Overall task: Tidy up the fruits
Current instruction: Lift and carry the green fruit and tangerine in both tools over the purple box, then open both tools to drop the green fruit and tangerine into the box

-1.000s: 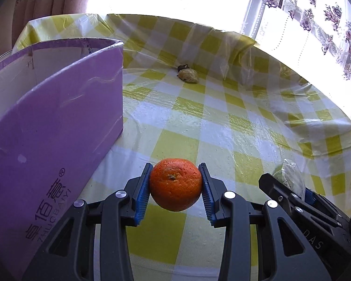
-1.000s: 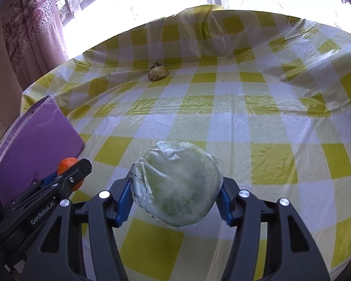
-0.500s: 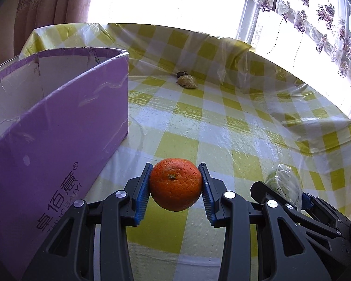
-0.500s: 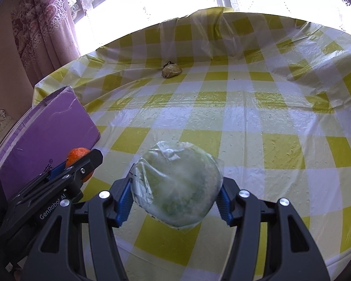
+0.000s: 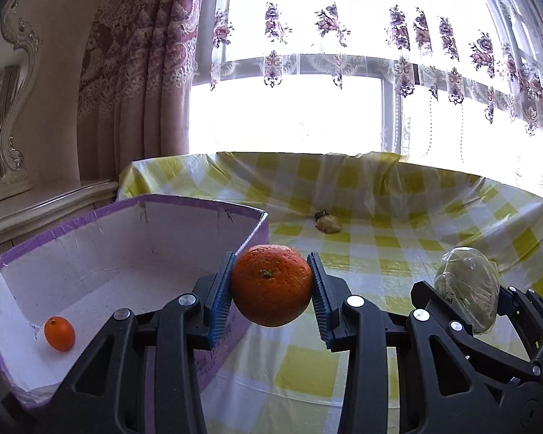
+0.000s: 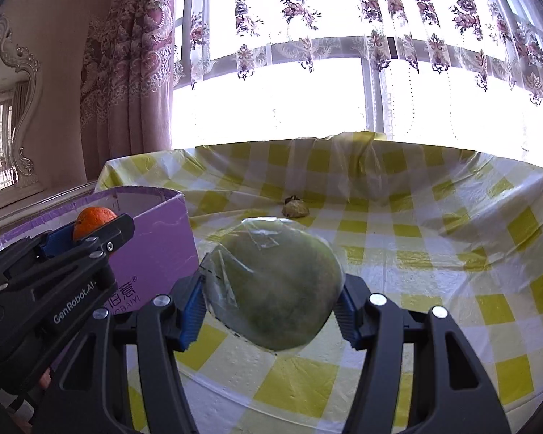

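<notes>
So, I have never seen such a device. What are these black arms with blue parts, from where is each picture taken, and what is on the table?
These are two hand-held tools, each ending in a claw, and each carries a camera looking forward along its two fingers. One picture is from the left tool, the other from the right.

The left claw grips an orange between its blue pads. The right claw grips a green fruit in plastic wrap. Each tool also appears at the edge of the other's picture.

On the yellow checked tablecloth stands an open purple box with one small orange fruit inside. Far back lies a small brownish lump; I cannot tell what it is.
</notes>
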The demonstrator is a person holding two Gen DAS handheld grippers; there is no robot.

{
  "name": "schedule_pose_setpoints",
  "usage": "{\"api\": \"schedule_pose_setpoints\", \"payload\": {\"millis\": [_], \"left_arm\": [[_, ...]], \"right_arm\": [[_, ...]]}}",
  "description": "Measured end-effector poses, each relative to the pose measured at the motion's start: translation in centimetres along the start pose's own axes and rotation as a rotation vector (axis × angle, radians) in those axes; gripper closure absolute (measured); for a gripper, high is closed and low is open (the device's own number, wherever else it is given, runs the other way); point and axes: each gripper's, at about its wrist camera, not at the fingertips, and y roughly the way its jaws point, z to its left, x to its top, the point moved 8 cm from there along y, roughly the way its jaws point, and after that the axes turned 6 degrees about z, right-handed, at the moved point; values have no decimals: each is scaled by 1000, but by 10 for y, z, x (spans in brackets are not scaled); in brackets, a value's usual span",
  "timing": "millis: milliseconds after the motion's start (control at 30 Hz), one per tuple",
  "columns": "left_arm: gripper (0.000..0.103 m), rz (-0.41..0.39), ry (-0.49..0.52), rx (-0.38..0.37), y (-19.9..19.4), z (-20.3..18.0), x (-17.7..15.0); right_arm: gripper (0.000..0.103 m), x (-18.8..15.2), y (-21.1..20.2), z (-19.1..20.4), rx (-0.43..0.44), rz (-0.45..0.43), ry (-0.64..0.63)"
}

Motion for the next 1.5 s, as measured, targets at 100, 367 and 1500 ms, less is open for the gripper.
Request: {"api": "schedule_pose_setpoints", "payload": {"millis": [100, 367, 1500], "left_arm": [[65, -71, 8, 59, -20, 9, 8], [65, -236, -26, 221, -68, 49, 35], [64, 419, -289, 301, 12, 211, -14]], "right_arm": [[43, 10, -12, 7, -3, -48, -12], [43, 39, -43, 44, 34, -174, -62], [41, 23, 107, 242, 250, 416, -416]]}}
